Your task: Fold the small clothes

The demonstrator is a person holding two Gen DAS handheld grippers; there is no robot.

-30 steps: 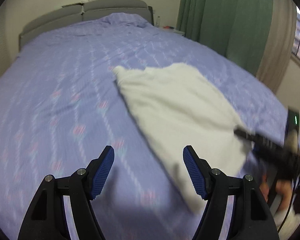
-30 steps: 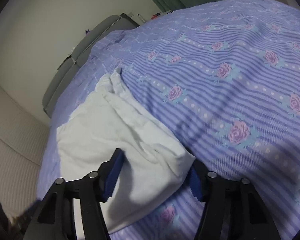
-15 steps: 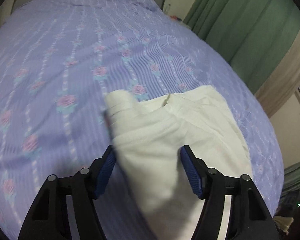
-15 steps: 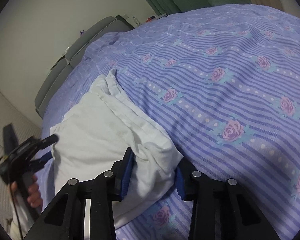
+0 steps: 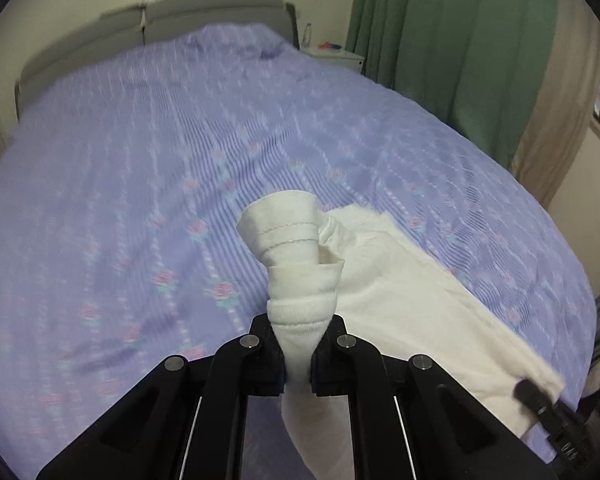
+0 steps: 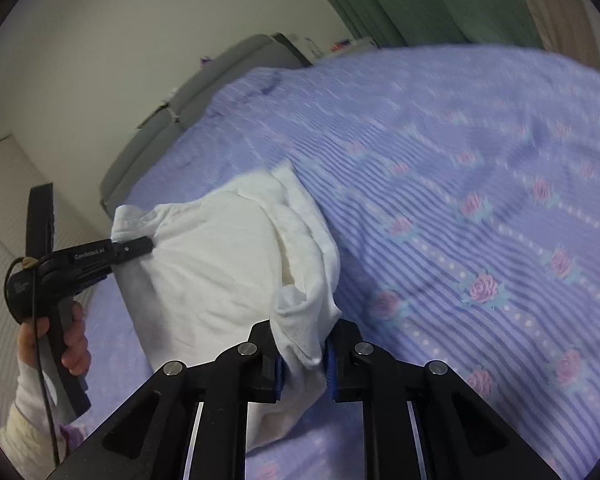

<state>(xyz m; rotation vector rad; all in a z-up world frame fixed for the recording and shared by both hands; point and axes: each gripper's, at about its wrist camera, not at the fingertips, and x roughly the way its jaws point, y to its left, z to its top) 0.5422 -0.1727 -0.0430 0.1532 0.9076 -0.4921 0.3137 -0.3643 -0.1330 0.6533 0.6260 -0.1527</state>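
Note:
A small white garment [image 5: 412, 300] lies on the purple flowered bedspread [image 5: 140, 200], with its near edge lifted off the bed. My left gripper [image 5: 298, 360] is shut on one bunched corner, and the hemmed cloth sticks up between the jaws. My right gripper [image 6: 302, 364] has its jaws closing on the opposite corner, and its blue pads pinch the cloth. The garment [image 6: 220, 272] hangs stretched between the two. In the right wrist view the left gripper [image 6: 140, 246] clamps the far corner, held by a hand [image 6: 72, 340]. The right gripper's tip [image 5: 540, 400] shows at the lower right of the left wrist view.
A grey padded headboard [image 5: 160, 20] closes the far end of the bed. Green curtains [image 5: 440, 40] and a beige curtain [image 5: 560, 120] hang to the right, with a white bedside table [image 5: 336, 54] in the corner. The bedspread [image 6: 480, 200] stretches wide on both sides of the garment.
Both grippers have shut on the garment's near corners and risen, lifting that edge off the bed. Before, their jaws stood open around the flat cloth.

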